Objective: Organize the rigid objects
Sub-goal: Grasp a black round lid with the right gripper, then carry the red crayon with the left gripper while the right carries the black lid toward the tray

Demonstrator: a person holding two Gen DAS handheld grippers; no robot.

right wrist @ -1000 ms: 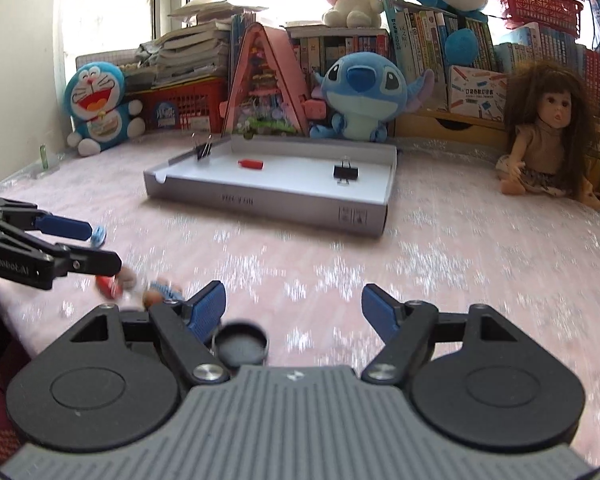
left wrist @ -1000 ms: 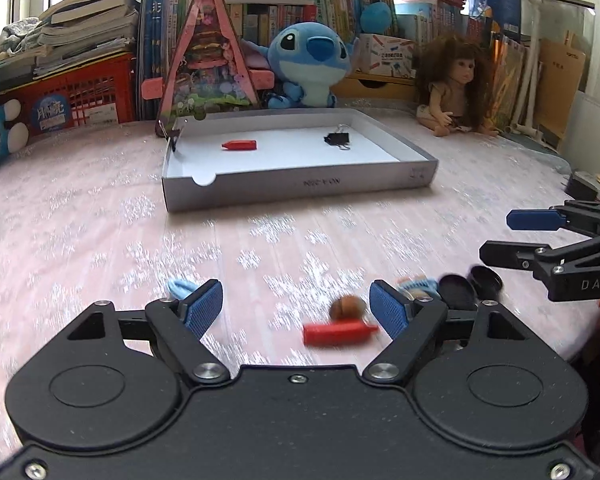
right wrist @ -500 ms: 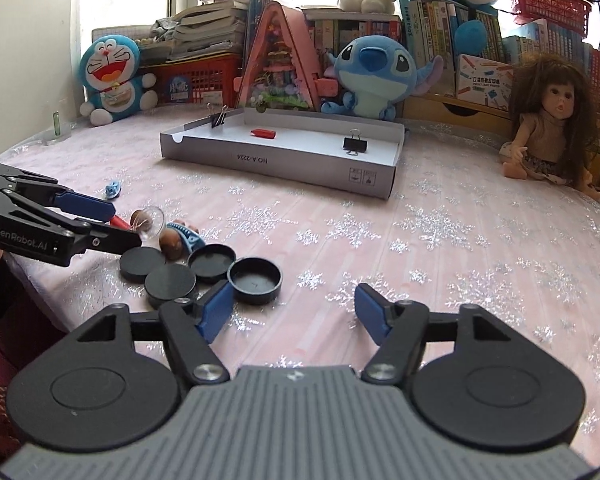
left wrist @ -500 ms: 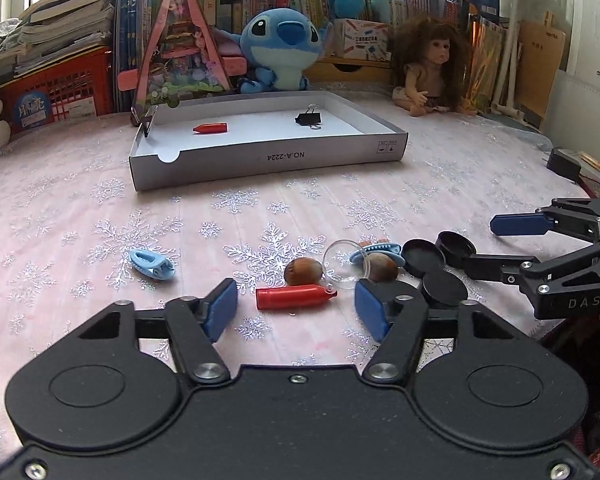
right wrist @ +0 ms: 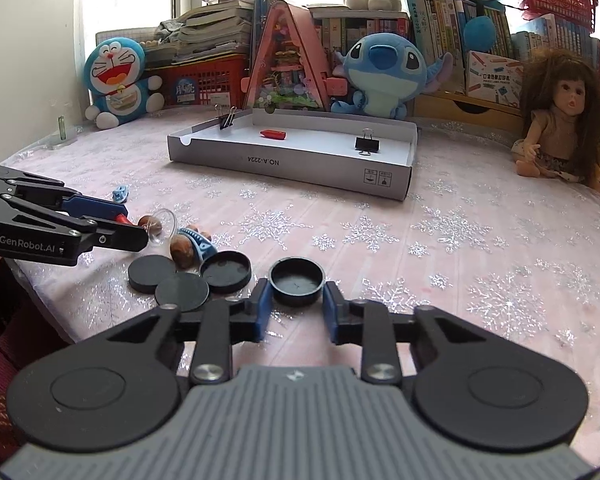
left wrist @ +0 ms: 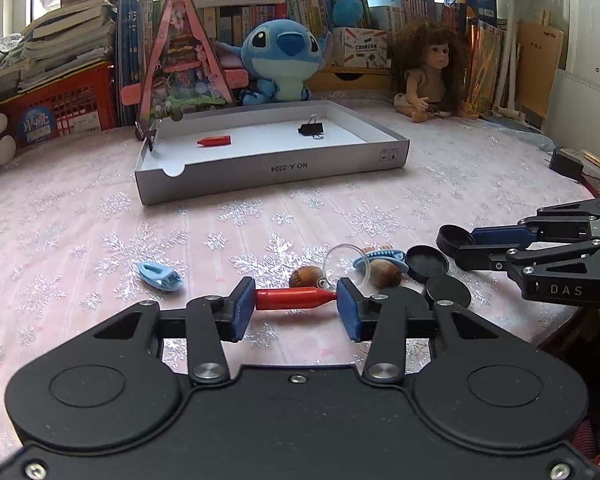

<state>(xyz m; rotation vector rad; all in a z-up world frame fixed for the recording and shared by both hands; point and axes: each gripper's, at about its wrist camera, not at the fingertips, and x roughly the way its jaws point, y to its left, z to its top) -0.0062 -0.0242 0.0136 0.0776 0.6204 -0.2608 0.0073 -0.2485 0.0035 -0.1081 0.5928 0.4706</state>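
Here the left gripper (left wrist: pixel 296 310) has just been closing and now clamps a red crayon (left wrist: pixel 294 298) end to end, its blue pads pressing the flat butt on the left and the pointed tip on the right. The crayon lies on the pink snowflake tablecloth (left wrist: pixel 100 216) with its long axis crosswise to the fingers, tip toward the right gripper's side. The right gripper (right wrist: pixel 296 306) has likewise just been closing and is clenched on an upturned black cap (right wrist: pixel 297 280), hollow side up, near the table's front edge.

The left wrist view alone shows the crayon's full length and a blue clip (left wrist: pixel 159 276) lying apart to its left; just behind the crayon are an acorn-like nut (left wrist: pixel 307 276) and a clear round lens (left wrist: pixel 342 262). In the right wrist view the crayon is mostly hidden behind the left gripper's fingers, only a red tip showing. That view shows three more black caps (right wrist: pixel 188 278) beside the held one, and a Doraemon plush (right wrist: pixel 116 80) at the back left.

Both views show the shallow white box (right wrist: pixel 300 160) farther back, holding a second red crayon (right wrist: pixel 273 134) and a black binder clip (right wrist: pixel 367 145); another binder clip (right wrist: pixel 226 119) grips its rim.
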